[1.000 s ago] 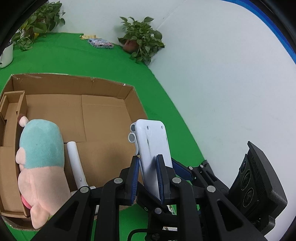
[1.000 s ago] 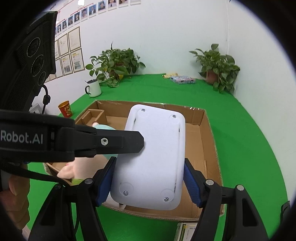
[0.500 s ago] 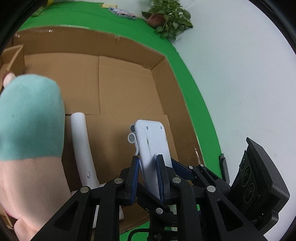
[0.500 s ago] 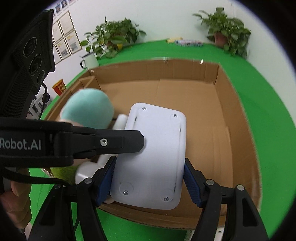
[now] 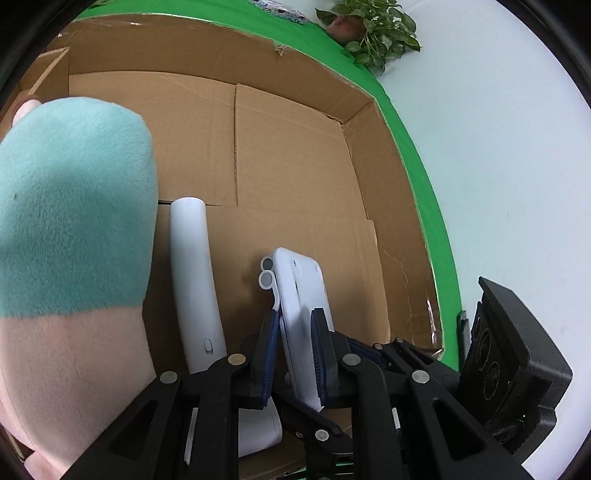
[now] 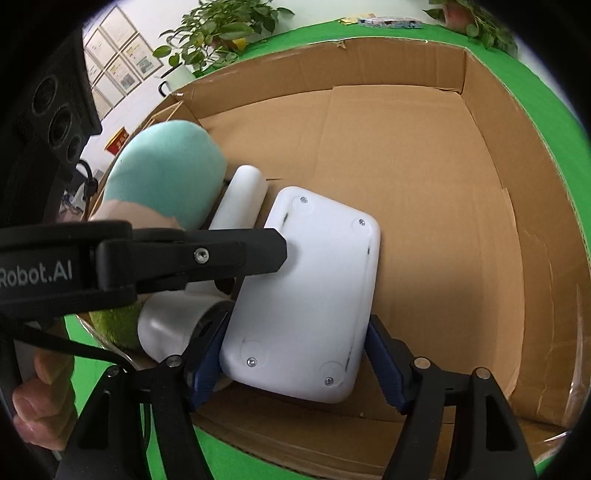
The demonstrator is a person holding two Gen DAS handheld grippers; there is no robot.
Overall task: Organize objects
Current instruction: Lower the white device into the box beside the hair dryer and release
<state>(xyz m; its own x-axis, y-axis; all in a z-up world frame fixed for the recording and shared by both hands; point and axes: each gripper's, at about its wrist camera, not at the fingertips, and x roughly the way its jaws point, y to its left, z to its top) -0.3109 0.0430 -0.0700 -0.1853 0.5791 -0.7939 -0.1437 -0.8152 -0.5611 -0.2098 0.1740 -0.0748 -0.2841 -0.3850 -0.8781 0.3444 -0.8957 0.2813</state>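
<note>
A flat white plastic device (image 6: 306,295) is held by both grippers low inside an open cardboard box (image 6: 436,206). My left gripper (image 5: 293,354) is shut on its thin edge (image 5: 295,295). My right gripper (image 6: 295,365) spans its broad sides, blue pads touching it. A white hair dryer (image 5: 195,277) lies just left of the device, also in the right wrist view (image 6: 236,206). A teal and pink plush toy (image 5: 70,229) fills the box's left side.
The box walls (image 5: 402,206) rise on all sides on a green floor (image 6: 546,110). Potted plants (image 5: 373,33) stand against the white wall. A white mug (image 6: 177,79) and framed papers are at the far left.
Both grippers have carried the white device down into the box, close to the bottom beside the hair dryer. The plush toy and dryer now loom larger.
</note>
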